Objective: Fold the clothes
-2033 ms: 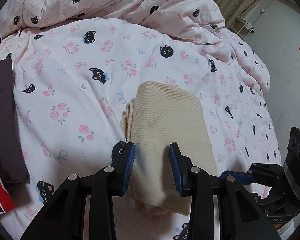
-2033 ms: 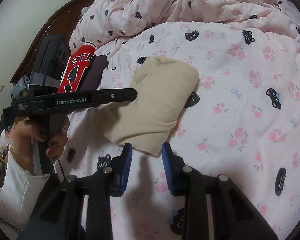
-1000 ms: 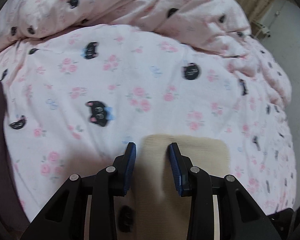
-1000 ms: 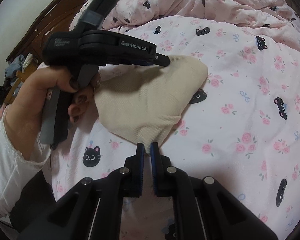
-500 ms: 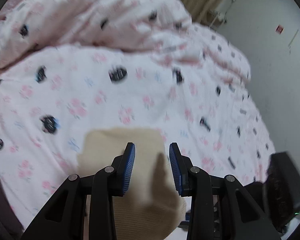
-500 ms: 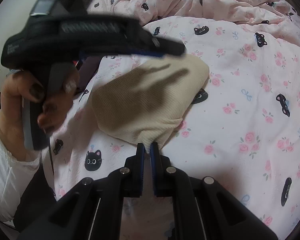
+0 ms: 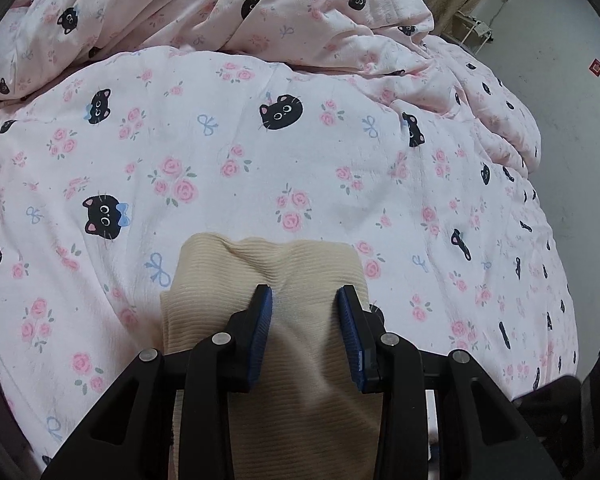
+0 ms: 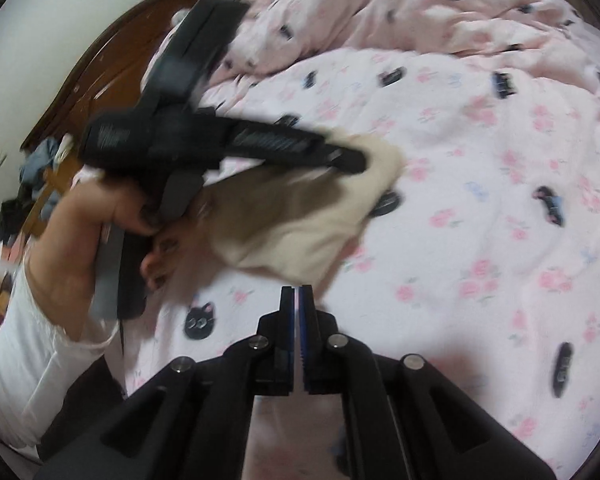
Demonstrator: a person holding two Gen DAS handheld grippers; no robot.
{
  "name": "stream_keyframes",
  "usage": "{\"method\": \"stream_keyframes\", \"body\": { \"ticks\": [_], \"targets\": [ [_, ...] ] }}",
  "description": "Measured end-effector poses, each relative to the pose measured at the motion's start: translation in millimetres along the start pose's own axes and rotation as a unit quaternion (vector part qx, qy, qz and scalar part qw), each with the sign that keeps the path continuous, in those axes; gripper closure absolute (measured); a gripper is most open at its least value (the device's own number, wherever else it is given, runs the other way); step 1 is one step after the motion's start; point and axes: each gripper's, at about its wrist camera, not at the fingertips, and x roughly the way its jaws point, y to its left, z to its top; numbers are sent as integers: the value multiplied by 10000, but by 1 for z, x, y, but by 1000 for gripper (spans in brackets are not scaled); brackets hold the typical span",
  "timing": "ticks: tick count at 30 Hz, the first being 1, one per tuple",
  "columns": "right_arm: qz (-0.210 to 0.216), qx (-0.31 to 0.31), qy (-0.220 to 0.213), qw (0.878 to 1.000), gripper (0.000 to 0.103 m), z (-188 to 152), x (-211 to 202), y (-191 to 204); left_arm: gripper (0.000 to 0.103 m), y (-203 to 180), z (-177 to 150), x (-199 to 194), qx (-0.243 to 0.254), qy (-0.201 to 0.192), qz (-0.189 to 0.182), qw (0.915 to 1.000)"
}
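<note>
A folded beige ribbed knit garment (image 7: 300, 320) lies on the pink cat-print duvet (image 7: 260, 160). My left gripper (image 7: 304, 300) is open, its blue pads straddling the garment's top, which bunches up between them. In the right wrist view the garment (image 8: 300, 232) is blurred, and the left gripper (image 8: 340, 156) reaches over its far edge. My right gripper (image 8: 298, 294) is shut at the garment's near corner; whether cloth is pinched between its pads is not clear.
The duvet is heaped in folds at the back (image 7: 260, 8). A dark wooden headboard (image 8: 100, 68) and a pile of clothes (image 8: 32, 184) lie to the left. A grey floor (image 7: 572, 100) shows beyond the bed's right edge.
My left gripper has swung back over the garment and pressed onto its far part, bunching the cloth. My right gripper closed a second ago and stays shut at the near corner.
</note>
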Motion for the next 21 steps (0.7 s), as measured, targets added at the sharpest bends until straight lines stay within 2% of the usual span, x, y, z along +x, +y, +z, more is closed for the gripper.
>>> {"method": "stream_keyframes", "body": {
  "ticks": [2, 4, 6, 11, 12, 14, 21],
  "targets": [
    [-89, 49, -54, 9999, 88, 1, -2, -4, 72, 0, 0, 0, 10, -3, -2, 10000],
    [-161, 72, -93, 9998, 72, 2, -4, -6, 72, 1, 0, -1, 19, -6, -4, 10000],
    [-165, -7, -74, 9998, 67, 4, -1, -3, 72, 1, 0, -1, 29, -9, -6, 10000],
    [-177, -207, -26, 9996, 67, 7, 5, 5, 72, 0, 0, -1, 31, -13, -7, 10000],
    [-179, -246, -17, 9995, 72, 8, 7, 6, 72, 0, 0, -1, 32, -13, -6, 10000],
    [-184, -326, 3, 9993, 95, 9, 9, 10, 72, 0, 0, 0, 29, -11, -10, 10000],
    [-169, -615, 104, 9979, 97, 9, 17, 22, 72, 2, 0, 0, -7, -5, -27, 10000]
  ]
}}
